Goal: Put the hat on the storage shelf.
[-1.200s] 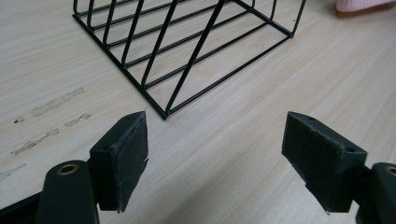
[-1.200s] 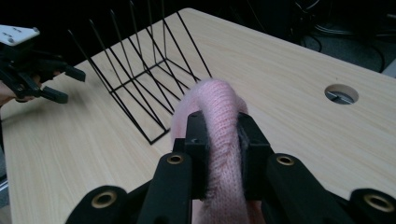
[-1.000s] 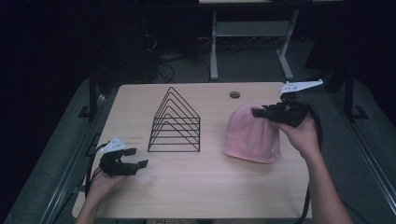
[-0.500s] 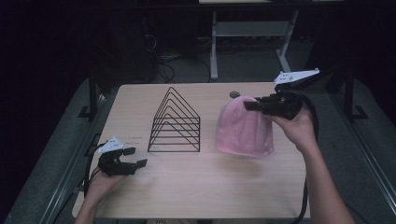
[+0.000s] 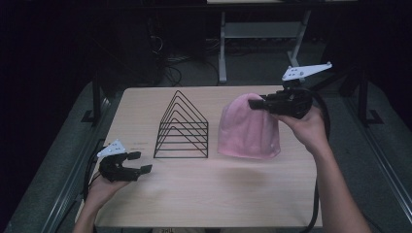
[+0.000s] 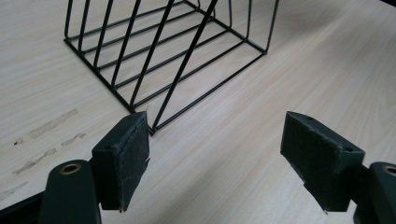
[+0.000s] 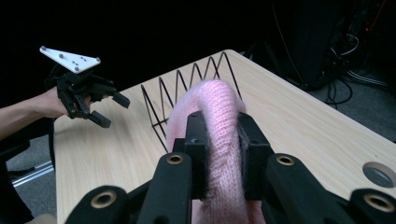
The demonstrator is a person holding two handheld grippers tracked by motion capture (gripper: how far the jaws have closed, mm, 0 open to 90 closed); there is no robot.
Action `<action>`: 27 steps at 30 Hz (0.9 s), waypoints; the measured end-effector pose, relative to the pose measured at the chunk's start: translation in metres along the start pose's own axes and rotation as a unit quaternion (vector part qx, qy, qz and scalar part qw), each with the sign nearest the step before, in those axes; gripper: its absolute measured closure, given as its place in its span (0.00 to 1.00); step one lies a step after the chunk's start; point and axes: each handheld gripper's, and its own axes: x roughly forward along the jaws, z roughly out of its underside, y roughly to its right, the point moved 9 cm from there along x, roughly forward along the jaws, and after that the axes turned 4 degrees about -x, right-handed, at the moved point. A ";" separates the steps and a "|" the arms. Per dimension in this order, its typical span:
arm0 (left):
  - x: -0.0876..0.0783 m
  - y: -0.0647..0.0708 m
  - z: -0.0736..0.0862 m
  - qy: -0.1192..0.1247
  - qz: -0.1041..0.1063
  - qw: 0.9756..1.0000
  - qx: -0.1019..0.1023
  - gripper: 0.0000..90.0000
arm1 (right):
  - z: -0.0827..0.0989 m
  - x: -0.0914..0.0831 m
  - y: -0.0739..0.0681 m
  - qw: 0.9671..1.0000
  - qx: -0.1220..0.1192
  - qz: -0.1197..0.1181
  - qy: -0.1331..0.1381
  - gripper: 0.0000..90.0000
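Pink knit hat (image 5: 248, 127): soft, fuzzy, dome-shaped, hanging crown-up with its long axis upright and its open brim brushing the wooden table (image 5: 209, 194). Right gripper (image 5: 257, 103) is pinching its crown. Left gripper (image 5: 138, 162) is resting wide open, near the black wire rack (image 5: 182, 127).

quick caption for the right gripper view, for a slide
Right gripper pinching a pink knit hat above the wooden table, wire rack behind.
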 end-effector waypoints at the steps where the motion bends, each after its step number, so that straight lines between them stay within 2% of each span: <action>1: -0.003 0.001 -0.002 0.001 0.001 1.000 0.003 0.26 | -0.002 0.000 -0.001 1.000 -0.002 0.000 0.001 0.86; 9: -0.017 0.003 -0.009 0.002 0.009 1.000 0.015 0.26 | -0.025 0.000 -0.013 1.000 -0.020 -0.009 0.011 0.86; 14: -0.023 0.007 -0.020 0.004 0.017 1.000 0.025 0.27 | -0.037 0.003 -0.019 0.999 -0.029 -0.014 0.014 0.86; 27: -0.025 0.022 -0.048 0.011 0.037 0.998 0.056 0.29 | -0.063 0.014 -0.030 0.999 -0.045 -0.023 0.015 0.86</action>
